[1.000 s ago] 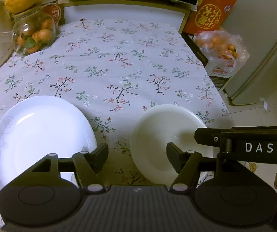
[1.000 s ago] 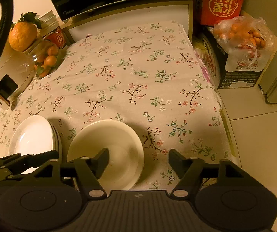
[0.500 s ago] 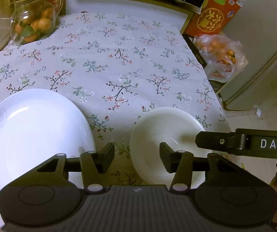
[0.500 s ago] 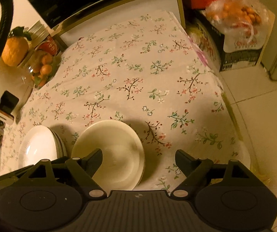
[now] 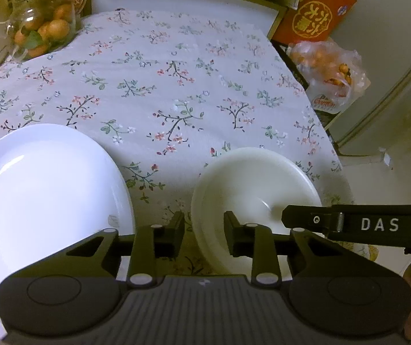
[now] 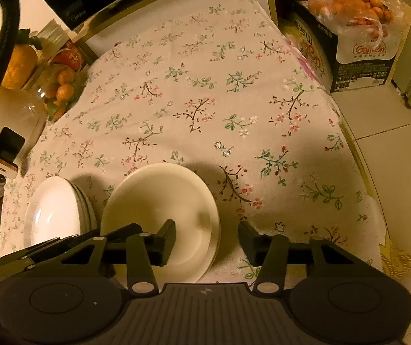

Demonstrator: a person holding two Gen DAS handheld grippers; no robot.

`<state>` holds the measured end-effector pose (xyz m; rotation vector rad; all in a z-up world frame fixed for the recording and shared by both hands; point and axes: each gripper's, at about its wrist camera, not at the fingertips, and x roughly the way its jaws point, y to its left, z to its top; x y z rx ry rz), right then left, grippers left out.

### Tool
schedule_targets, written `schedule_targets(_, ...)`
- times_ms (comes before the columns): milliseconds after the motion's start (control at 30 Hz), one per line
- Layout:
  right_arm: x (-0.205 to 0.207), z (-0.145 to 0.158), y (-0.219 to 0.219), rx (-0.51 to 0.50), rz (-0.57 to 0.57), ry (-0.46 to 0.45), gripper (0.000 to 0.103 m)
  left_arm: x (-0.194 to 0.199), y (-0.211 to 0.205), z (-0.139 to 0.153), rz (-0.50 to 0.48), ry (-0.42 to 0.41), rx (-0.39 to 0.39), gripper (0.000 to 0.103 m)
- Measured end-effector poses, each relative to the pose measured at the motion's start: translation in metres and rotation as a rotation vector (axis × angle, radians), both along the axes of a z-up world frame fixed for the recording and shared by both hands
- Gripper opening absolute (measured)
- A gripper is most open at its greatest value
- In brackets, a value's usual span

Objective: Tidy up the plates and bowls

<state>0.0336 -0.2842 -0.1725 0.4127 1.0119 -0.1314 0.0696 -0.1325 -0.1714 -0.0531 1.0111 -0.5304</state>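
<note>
A stack of white plates (image 5: 44,184) sits at the near left of the floral table; it also shows in the right wrist view (image 6: 53,210). A stack of cream bowls (image 5: 254,189) sits to its right, and shows in the right wrist view (image 6: 159,207). My left gripper (image 5: 204,233) is open, its fingers either side of the bowls' near left rim, above it. My right gripper (image 6: 206,238) is open wide, straddling the bowls' right rim from above. Its side shows in the left wrist view as a black bar (image 5: 349,224).
A glass jar of small oranges (image 5: 41,28) stands at the table's far left. A red box (image 5: 317,14) and a bag of oranges (image 5: 329,72) sit beyond the right edge. The floral cloth (image 5: 162,86) covers the table. A fridge stands at the right.
Both grippers have pulled back and risen a little from the bowls. The left jaws have narrowed. The right jaws stay wide. Plates and bowls have not moved.
</note>
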Motion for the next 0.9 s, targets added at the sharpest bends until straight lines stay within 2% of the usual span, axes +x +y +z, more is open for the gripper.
schedule_targets(67, 0.002, -0.003, 0.0, -0.006, -0.001, 0.01, 0.035, 0.001, -0.002, -0.004, -0.006, 0.005, 0.009, 0.016)
schedule_targets(133, 0.004, -0.008, 0.003, -0.012, 0.005, 0.024, 0.02, 0.0, -0.005, -0.007, -0.005, -0.002, 0.034, 0.014)
schedule_targets(233, 0.005, -0.009, 0.01, -0.062, 0.014, 0.03, 0.013, -0.001, -0.005, -0.004, 0.002, -0.011, 0.042, 0.013)
schedule_targets(333, 0.004, -0.007, 0.008, -0.065, 0.006, 0.024, 0.01, -0.001, -0.003, 0.0, 0.002, -0.023, 0.032, 0.013)
schedule_targets(567, 0.004, -0.003, 0.01, -0.084, 0.015, 0.008, 0.01, -0.005, -0.003, 0.004, 0.003, -0.037, 0.039, 0.013)
schedule_targets(900, 0.001, 0.012, 0.012, -0.096, 0.02, -0.061, 0.01, -0.009, -0.003, 0.022, 0.017, -0.117, 0.037, 0.013)
